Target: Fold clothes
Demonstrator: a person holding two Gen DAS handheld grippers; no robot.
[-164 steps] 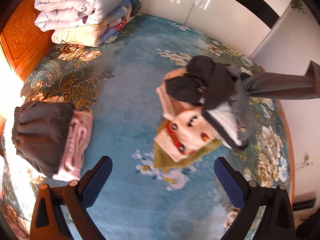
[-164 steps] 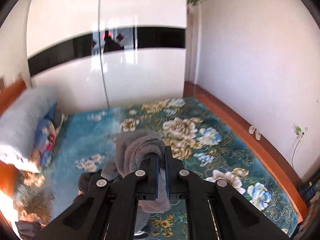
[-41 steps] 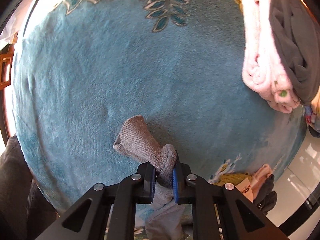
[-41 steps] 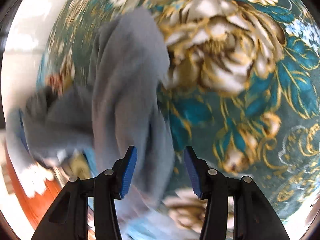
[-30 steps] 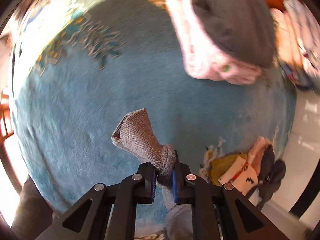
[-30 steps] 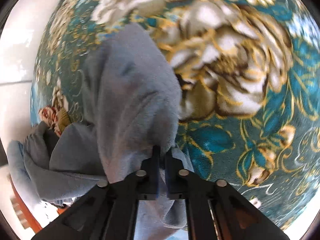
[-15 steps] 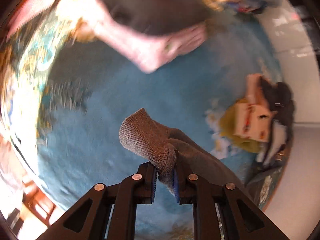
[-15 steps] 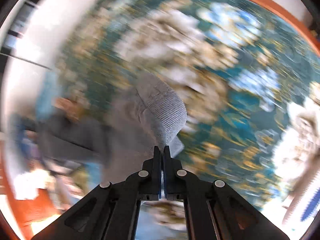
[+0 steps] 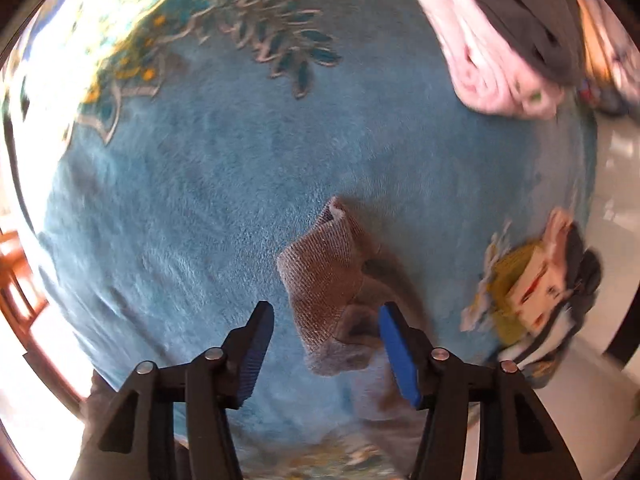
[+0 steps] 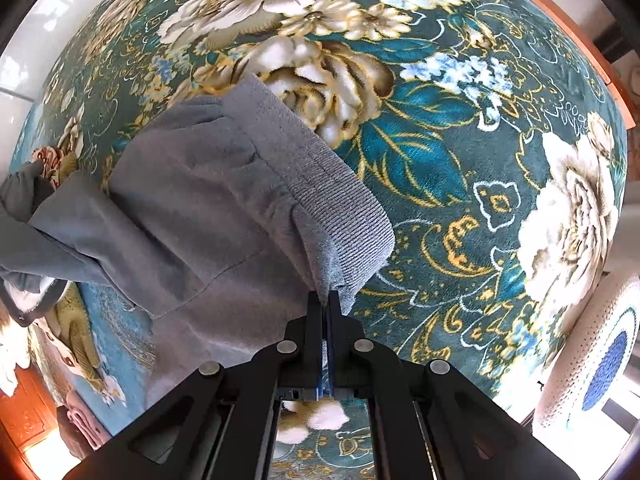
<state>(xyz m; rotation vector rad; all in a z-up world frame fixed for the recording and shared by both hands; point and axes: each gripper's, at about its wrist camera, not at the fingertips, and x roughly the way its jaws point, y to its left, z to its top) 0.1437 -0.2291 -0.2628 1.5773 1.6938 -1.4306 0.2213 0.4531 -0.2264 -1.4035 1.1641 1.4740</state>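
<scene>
Left gripper [image 9: 326,344]: your jaws stand wide apart, gripping nothing.
Right gripper [image 10: 324,300]: your jaws are pressed together, fabric pinched at their tips.

Teal floral bedspread [image 10: 460,168] fills the frame, orange wooden bed frame [image 10: 576,36] upper right, glossy white wardrobe [image 9: 616,200] at right.

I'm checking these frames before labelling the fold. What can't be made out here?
- Grey garment: its far end leaves the right wrist view's left edge, so its type is unclear.
- Unfolded pile: motion-blurred in the left wrist view.
- Folded stack: cut off by the top edge of the left wrist view.
</scene>
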